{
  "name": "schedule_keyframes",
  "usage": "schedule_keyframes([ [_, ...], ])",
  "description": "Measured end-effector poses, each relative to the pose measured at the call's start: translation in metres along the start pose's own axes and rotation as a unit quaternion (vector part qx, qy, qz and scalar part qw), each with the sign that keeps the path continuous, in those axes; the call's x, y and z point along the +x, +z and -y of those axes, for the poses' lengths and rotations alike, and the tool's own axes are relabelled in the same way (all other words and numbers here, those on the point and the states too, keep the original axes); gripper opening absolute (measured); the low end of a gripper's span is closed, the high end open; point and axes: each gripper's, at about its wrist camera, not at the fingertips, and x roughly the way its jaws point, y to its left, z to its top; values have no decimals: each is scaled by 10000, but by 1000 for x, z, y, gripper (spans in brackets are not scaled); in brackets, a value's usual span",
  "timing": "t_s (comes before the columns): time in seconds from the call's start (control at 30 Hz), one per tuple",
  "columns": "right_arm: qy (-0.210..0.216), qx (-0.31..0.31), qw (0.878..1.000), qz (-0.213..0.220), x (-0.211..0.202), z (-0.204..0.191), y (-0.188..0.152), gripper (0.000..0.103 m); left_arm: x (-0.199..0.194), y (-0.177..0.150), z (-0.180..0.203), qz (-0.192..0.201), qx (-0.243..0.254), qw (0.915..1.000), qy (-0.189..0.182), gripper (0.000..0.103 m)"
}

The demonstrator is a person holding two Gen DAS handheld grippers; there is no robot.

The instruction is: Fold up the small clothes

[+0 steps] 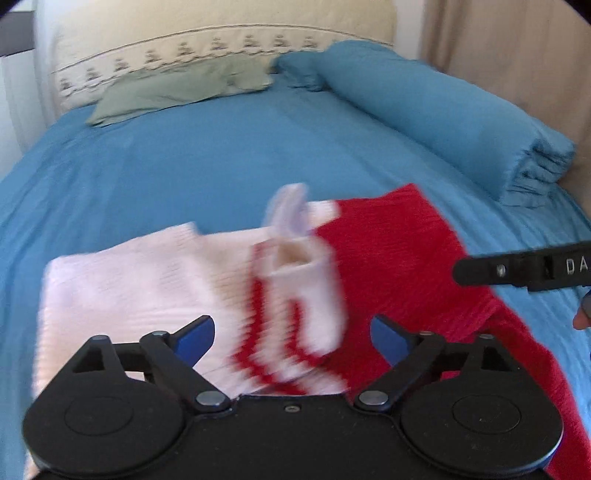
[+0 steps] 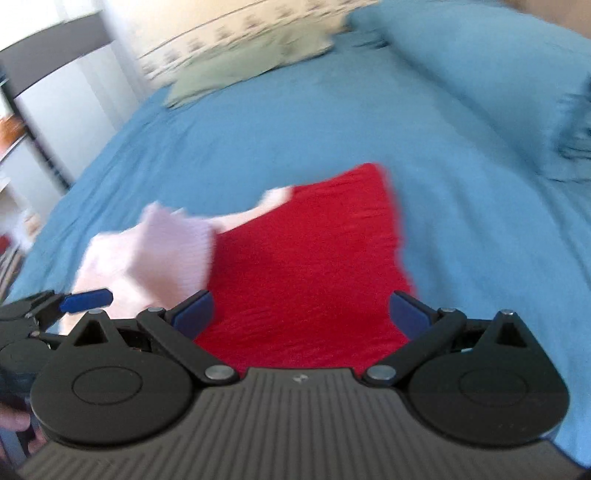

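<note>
Red-and-white garment [image 1: 295,295] lying on the blue bedsheet [image 1: 184,166], just ahead of the left gripper [image 1: 291,334] with fingers spread, right gripper [image 2: 301,314] also spread over its red half, pillows [image 1: 177,88] far behind

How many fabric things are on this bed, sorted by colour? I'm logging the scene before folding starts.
Red and white: 1, the knitted garment
Blue: 2, the bedsheet and the bolster pillow
Green: 1, the flat pillow
Cream: 1, the embroidered pillow
Total: 5
</note>
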Motion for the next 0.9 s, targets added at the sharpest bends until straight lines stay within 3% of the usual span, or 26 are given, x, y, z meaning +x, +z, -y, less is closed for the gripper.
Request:
schedule_keyframes([
  [0.07, 270, -142, 9987, -415, 19, -16, 3, 103, -5, -5, -20, -101, -127, 9996, 211, 95],
  [0.2, 768, -455, 9955, -308, 40, -50, 0, 103, -4, -15, -64, -214, -487, 9968, 600, 95],
  [0.43, 575, -764, 9954, -48, 79, -110, 8, 102, -6, -24, -111, -280, -954, 9894, 1059, 95],
  [0.5, 586, -747, 9955, -65, 88, -114, 16, 79, -7, -26, -118, -301, -1064, 9882, 1055, 95],
  [0.57, 489, -816, 9954, -97, 95, -117, 22, 67, -7, -27, -122, -328, -1094, 9877, 1067, 95],
  [0.67, 275, -878, 9957, -93, 97, -111, 26, 34, -9, -25, -117, -376, -1050, 9890, 968, 95],
  [0.9, 140, -469, 9985, 250, 67, -66, 13, 30, -8, -23, -97, -263, -661, 9943, 800, 95],
])
